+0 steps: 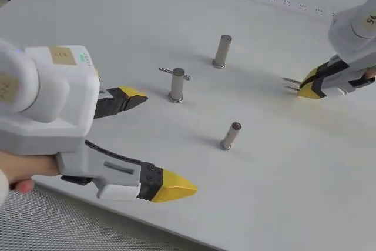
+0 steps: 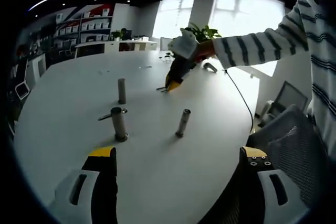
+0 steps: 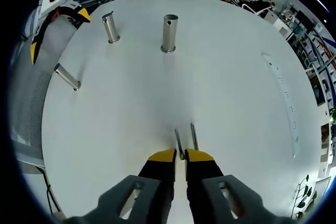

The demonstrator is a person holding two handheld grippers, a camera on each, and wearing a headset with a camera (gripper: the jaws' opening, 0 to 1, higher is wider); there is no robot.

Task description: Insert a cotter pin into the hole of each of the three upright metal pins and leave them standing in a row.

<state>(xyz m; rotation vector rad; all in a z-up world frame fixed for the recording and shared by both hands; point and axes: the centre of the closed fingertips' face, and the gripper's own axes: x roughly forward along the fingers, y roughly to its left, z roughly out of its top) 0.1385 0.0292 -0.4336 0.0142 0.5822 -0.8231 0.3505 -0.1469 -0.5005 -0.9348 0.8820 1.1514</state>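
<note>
- The left gripper [image 1: 155, 140] is left of the middle metal pin [image 1: 177, 84] and nearer the person, well apart from it. A hand [image 1: 23, 171] holds it at the bench [image 1: 117, 22] edge. Its yellow-tipped jaws are spread wide, with only bare bench between them.
- The middle metal pin stands upright on its flanged base. A fitted cotter pin [image 1: 170, 72] passes crosswise through the hole near its top and sticks out mostly to the left.
- The far metal pin [image 1: 222, 51] stands upright to the right of the middle metal pin and behind it, apart from it. In the right gripper view its cross hole [image 3: 169, 23] shows open near the top.
- The near metal pin [image 1: 230, 136] stands on its base to the right of the middle metal pin and in front of it, apart from it.
- The right gripper [image 1: 301, 88] is well to the right of the middle metal pin. Its jaws are pressed together on a loose cotter pin [image 1: 290, 84], whose two legs jut out past the jaw tips and point back toward the middle metal pin. Whether the legs touch the bench cannot be told.
- A white power strip [image 1: 282, 1] lies far behind the middle metal pin and to its right.
</note>
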